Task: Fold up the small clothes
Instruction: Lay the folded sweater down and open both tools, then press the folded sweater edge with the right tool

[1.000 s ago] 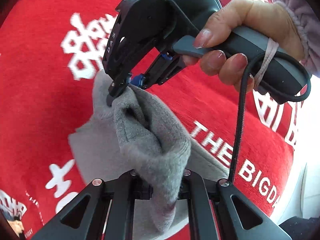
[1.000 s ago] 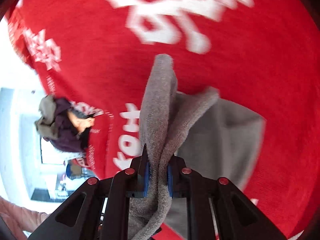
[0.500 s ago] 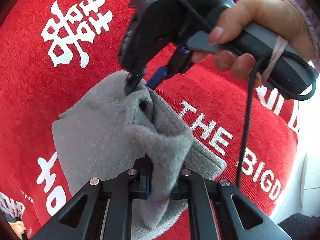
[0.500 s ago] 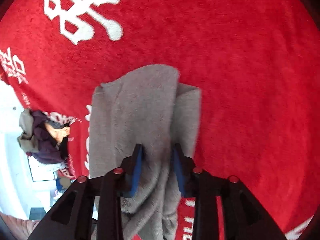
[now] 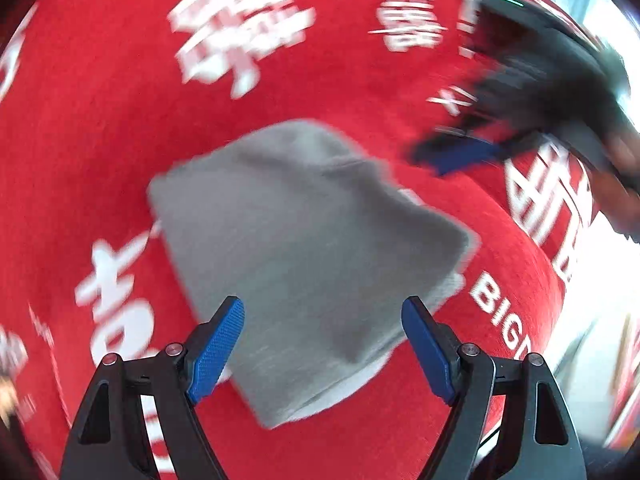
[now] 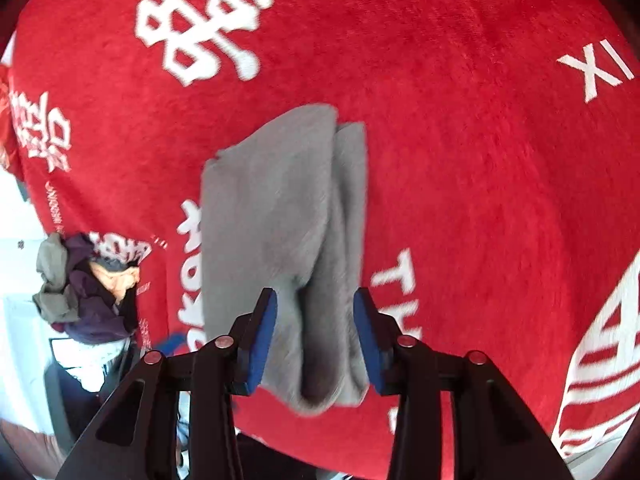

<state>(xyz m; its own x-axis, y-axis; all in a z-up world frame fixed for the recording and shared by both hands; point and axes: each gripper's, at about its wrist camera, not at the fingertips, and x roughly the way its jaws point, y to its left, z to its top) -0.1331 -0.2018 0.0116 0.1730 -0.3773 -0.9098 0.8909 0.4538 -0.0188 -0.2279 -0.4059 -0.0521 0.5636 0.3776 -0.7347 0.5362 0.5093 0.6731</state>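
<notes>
As both our claws' jaws have just been opening, L gripper [image 5: 322,344] & R gripper [image 6: 314,336] stand released w/ folded grey cloth [image 6: 280,240] lying between on red blanket [image 6: 460,160].

Under your hands: red plush cover [image 6: 460,168], white Chinese characters [image 6: 208,16] and white Latin lettering [image 5: 500,312] printed on it. Past your left edge: pale floor or wall [image 6: 20,280], brightly lit. Heap of dark and beige clothes [image 6: 88,284] at cover's edge. Far details blurred.
</notes>
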